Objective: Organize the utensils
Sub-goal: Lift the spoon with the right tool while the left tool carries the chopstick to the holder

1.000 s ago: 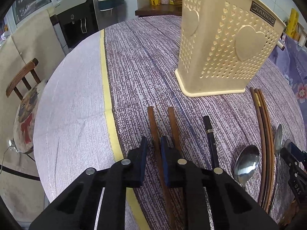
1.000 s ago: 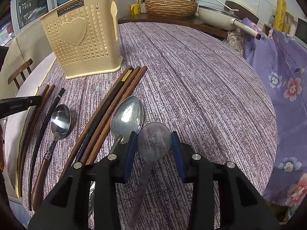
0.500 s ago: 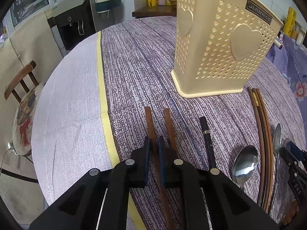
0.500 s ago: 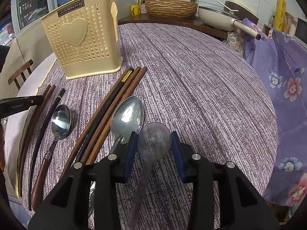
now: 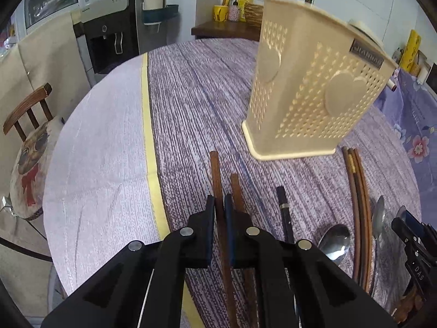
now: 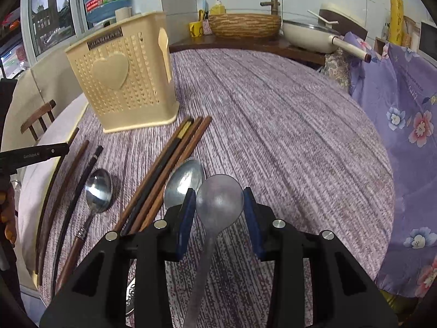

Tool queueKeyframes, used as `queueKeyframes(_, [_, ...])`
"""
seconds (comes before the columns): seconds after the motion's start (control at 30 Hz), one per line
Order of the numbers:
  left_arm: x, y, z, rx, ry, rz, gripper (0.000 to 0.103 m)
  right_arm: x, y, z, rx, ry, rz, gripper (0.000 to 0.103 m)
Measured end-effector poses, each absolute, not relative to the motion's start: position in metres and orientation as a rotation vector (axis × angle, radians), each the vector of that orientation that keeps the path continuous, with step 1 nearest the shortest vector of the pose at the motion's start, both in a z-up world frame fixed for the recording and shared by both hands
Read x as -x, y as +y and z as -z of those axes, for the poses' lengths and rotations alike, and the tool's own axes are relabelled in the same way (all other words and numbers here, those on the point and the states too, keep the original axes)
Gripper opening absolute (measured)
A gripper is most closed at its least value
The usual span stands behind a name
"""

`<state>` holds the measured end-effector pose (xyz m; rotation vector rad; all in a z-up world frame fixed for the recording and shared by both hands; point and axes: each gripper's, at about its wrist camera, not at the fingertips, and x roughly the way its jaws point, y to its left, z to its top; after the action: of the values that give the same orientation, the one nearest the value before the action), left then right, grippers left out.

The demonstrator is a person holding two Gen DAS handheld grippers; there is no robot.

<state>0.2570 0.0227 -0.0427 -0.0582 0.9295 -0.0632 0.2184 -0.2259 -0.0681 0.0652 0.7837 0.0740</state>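
Note:
My left gripper [image 5: 220,205] is shut on a brown chopstick [image 5: 216,175] and holds it lifted, tip toward the cream perforated utensil holder [image 5: 314,104]. A second brown chopstick [image 5: 235,188] and a black one [image 5: 282,207] lie beside it on the table. My right gripper [image 6: 220,202] grips a dull grey spoon [image 6: 220,199] by its bowl, above the table. A shiny spoon [image 6: 185,180], another spoon [image 6: 99,188] with a brown handle and a bundle of chopsticks [image 6: 174,158] lie left of it. The holder [image 6: 123,79] stands at the back left.
The round table has a purple striped cloth [image 6: 273,114] with a yellow band [image 5: 148,125] and a white part at the left. A wooden chair [image 5: 30,114] stands off the left edge. A counter with a woven basket [image 6: 245,24] and a pan [image 6: 308,35] lies behind.
My left gripper has closed on the brown chopstick and raised it; the view has tilted up and moved toward the holder. My right gripper has lifted the grey spoon a little.

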Motion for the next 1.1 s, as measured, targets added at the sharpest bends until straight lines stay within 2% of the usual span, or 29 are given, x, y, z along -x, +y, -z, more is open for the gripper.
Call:
queueKeyframes(0.37, [-0.233,0.029,-0.024,0.114,0.725,0.102,0.008,-0.198,-0.23,0.003,-0.081,0.589,-0.132,0.036])
queueKeyframes(0.6, [-0.218,0.029,-0.054,0.115,0.633,0.119,0.008,-0.187,-0.234,-0.021,-0.084,0.543,-0.154,0.036])
queueKeyframes(1.1, [-0.204,0.031,-0.069,0.116,0.573,0.118,0.008,-0.183,-0.232,-0.031,-0.065,0.524,-0.182,0.036])
